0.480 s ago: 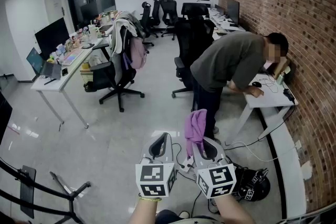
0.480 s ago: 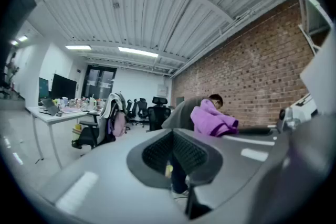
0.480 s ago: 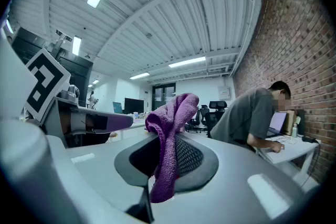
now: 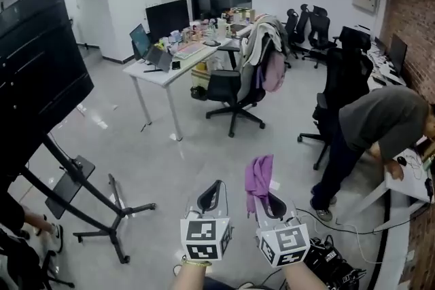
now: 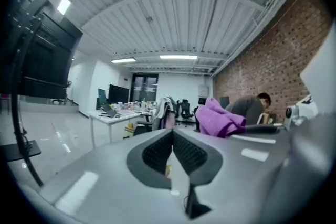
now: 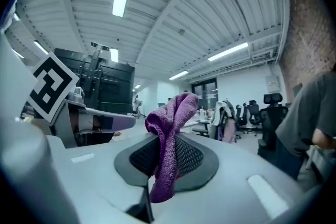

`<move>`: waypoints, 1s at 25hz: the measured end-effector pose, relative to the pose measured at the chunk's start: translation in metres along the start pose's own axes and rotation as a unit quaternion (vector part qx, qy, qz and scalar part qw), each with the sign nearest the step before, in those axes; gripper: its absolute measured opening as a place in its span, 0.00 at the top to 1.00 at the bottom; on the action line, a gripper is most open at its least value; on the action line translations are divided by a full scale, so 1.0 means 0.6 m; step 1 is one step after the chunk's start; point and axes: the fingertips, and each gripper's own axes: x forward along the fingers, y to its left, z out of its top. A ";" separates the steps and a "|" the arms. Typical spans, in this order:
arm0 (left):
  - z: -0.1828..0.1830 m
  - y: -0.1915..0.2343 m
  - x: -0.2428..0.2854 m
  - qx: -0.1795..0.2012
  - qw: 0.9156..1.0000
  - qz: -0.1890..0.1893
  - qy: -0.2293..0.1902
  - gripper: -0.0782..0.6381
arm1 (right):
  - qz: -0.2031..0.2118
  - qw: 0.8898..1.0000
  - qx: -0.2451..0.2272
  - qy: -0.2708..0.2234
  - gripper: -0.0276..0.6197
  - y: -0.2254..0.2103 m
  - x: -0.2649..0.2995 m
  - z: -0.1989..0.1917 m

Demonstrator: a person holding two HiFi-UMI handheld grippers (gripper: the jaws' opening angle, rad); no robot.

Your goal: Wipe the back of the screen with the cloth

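Pinching the purple cloth (image 4: 259, 176) between my right gripper (image 4: 266, 199) jaws; my left gripper (image 4: 212, 195) jaws meet on nothing, black screen (image 4: 41, 71) far left.

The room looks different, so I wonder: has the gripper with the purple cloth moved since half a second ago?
Yes. The right gripper with the cloth swung left, away from the bending person, toward the screen.
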 end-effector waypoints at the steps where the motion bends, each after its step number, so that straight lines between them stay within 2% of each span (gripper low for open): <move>1: 0.006 0.041 -0.012 -0.005 1.000 0.019 -0.003 0.88 | 0.019 1.000 -0.001 -0.002 0.88 0.034 0.025 0.006; 6: 0.035 0.256 -0.089 -0.011 0.993 0.120 -0.015 0.88 | 0.114 0.993 -0.004 -0.013 0.88 0.222 0.150 0.040; 12: 0.054 0.502 -0.211 -0.013 0.972 0.234 -0.027 0.88 | 0.222 0.974 -0.019 -0.030 0.88 0.463 0.270 0.077; 18: 0.056 0.708 -0.369 -0.021 0.942 0.333 -0.029 0.88 | 0.318 0.947 -0.024 -0.047 0.88 0.710 0.346 0.108; 21: 0.046 0.785 -0.454 -0.028 0.923 0.382 -0.025 0.88 | 0.366 0.929 -0.029 -0.051 0.88 0.824 0.362 0.114; 25: 0.030 0.852 -0.566 -0.037 0.895 0.444 -0.021 0.88 | 0.428 0.902 -0.037 -0.051 0.88 0.953 0.356 0.116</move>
